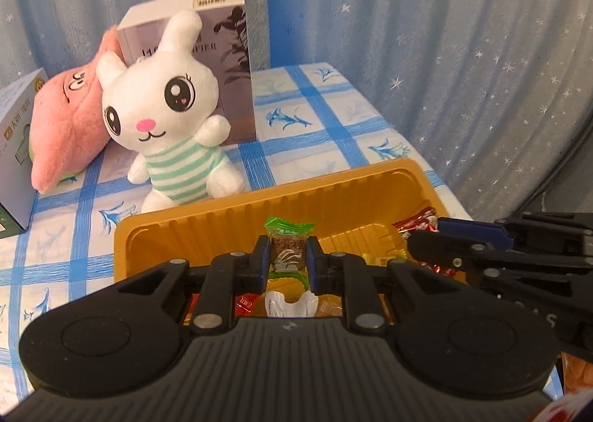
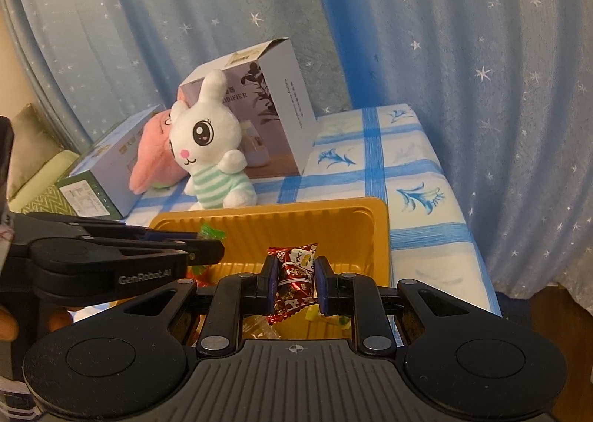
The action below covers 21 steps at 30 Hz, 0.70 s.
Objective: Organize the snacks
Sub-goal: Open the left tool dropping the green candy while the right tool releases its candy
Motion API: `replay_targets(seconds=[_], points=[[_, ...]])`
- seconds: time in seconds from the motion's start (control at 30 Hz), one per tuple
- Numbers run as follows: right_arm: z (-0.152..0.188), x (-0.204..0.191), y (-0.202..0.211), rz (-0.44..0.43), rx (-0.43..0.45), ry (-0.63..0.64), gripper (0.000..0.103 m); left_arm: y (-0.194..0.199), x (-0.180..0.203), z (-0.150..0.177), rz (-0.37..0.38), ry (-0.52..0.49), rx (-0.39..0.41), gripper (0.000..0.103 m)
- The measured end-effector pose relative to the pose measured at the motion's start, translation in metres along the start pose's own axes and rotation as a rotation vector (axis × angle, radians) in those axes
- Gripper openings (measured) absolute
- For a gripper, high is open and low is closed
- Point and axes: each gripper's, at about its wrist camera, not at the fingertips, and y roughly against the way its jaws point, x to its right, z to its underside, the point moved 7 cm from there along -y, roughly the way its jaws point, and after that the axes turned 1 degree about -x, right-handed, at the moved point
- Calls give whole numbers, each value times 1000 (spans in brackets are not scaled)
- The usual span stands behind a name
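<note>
Left gripper [image 1: 287, 261] is gripping a green candy [image 1: 288, 249] upright between its jaws, green crimped end sticking up above the tips, lower end hanging below them. Candy is hanging over the near left part of the tray [image 1: 155, 236], clear of its floor.

Right gripper [image 2: 295, 283] is clamping a red candy [image 2: 294, 275] the same way, foil top poking up past the tips, bottom twist trailing under them. It is hovering over the tray's near right part.

Both grippers are pointing forward and slightly down across the tray's near edge, side by side; each is showing in the other's view, coming in from the side at about the same height. A bit of the left hand [image 2: 7, 325] is showing behind its gripper.

More wrapped candies [image 1: 289, 305] are lying loose on the tray floor beneath the jaws.

Tray is sitting on the desk [image 1: 333, 118], which is wearing a blue checked cloth. Behind the tray a bunny [image 1: 166, 114] is sitting, leaning on a box [image 1: 237, 51], with a pink plush [image 1: 63, 122] to its left. Starred curtain [image 1: 444, 51] is hanging behind.
</note>
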Motion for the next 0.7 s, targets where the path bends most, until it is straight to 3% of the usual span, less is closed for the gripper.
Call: replay_targets(seconds=[0.3,0.7], points=[[0,-1,-10,2,-11,-2,21,-12,-11,2,3,23,-31,26],[-4,-9,-30,-2,-31,7,21,-3,-29,4,1,34,-25,26]])
